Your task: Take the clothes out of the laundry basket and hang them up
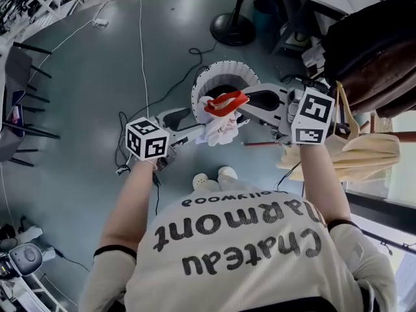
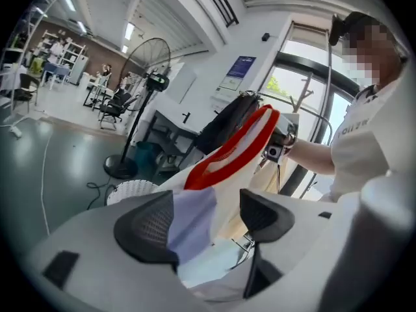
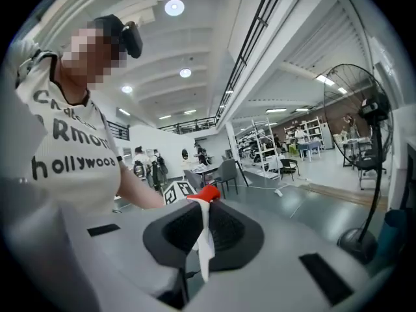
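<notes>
While I hold both tools out ahead of my chest, the left tongs (image 2: 205,220) at ten o'clock stand wide apart, with white cloth lying between the pads, unpinched. At two o'clock the right tongs (image 3: 205,229) are clamped tight on the red-trimmed edge of the white garment (image 1: 222,127), which hangs between both tools, over the laundry basket (image 1: 198,91) at twelve o'clock. Farther out at twelve, a fan base (image 1: 233,28) sits on the floor (image 1: 84,77); hung clothes (image 1: 364,151) show at three o'clock.
</notes>
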